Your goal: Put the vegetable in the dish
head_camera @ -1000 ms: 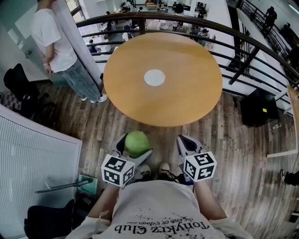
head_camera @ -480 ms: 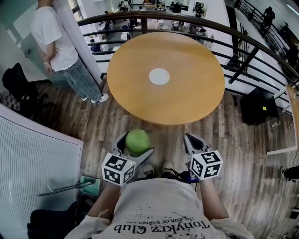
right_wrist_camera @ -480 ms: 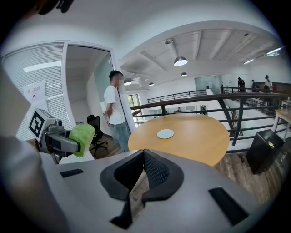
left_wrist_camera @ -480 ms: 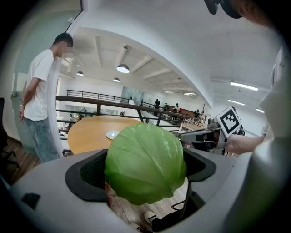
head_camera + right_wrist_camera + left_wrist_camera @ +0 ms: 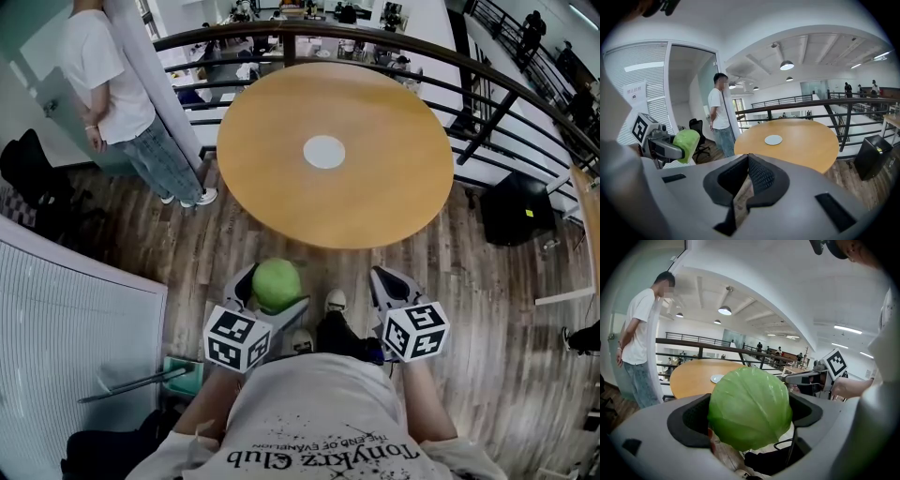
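Looks like the carry step: left gripper (image 5: 274, 292) is clamped on the green cabbage (image 5: 750, 408), over the floor, short of the round table (image 5: 403, 187). Right gripper (image 5: 749, 180) is pinched together, empty. Next up: reach to the white dish (image 5: 324, 152) mid-table, then let go

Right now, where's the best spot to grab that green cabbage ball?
Across its widest middle, one jaw on each side, as the left gripper holds the cabbage. It's a smooth ball, so an off-centre pinch would likely slip.
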`<state>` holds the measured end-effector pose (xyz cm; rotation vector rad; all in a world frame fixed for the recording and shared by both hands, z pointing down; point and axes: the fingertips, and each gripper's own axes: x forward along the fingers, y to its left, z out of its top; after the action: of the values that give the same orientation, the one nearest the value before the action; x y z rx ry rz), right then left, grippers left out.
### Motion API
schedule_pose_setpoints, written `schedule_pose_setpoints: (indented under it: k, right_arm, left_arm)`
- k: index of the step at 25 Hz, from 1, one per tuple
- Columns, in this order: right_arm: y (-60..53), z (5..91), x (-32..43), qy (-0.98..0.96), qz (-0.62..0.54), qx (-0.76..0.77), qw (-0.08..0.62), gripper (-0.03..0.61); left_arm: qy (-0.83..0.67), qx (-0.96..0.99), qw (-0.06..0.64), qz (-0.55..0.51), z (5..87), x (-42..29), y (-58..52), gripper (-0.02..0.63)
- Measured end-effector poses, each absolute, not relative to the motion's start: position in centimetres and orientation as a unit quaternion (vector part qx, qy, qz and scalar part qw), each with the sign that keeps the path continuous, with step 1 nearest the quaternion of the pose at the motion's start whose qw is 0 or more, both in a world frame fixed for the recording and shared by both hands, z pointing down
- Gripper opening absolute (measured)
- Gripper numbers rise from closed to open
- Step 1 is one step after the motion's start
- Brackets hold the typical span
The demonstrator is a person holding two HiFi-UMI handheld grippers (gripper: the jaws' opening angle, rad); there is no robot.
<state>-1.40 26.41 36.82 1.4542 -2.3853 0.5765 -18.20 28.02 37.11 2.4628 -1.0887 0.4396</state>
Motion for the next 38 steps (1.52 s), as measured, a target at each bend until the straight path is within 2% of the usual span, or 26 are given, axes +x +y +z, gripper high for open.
schedule_pose_setpoints:
  k: [18, 30, 38]
  right_arm:
    - [16.5, 39.1, -0.9, -0.826, 0.212, 0.507, 0.129, 0.025]
    - [1.7, 37.0, 4.4, -0.846, 0.212, 0.473, 0.127, 0.025]
    - [-4.9, 37.1, 8.2, -0.856, 0.208, 0.453, 0.135, 0.025]
  left_arm:
    - [-0.391, 0.883, 0.211, 0.151, 38.9, -17.5, 18.3, 0.497]
    - [-0.424, 0.868, 0.216, 0.142, 36.7, -12.2, 5.1, 0.497]
    - [-0.429, 0.859, 0.235, 0.15, 38.2, -7.8, -0.7, 0.497]
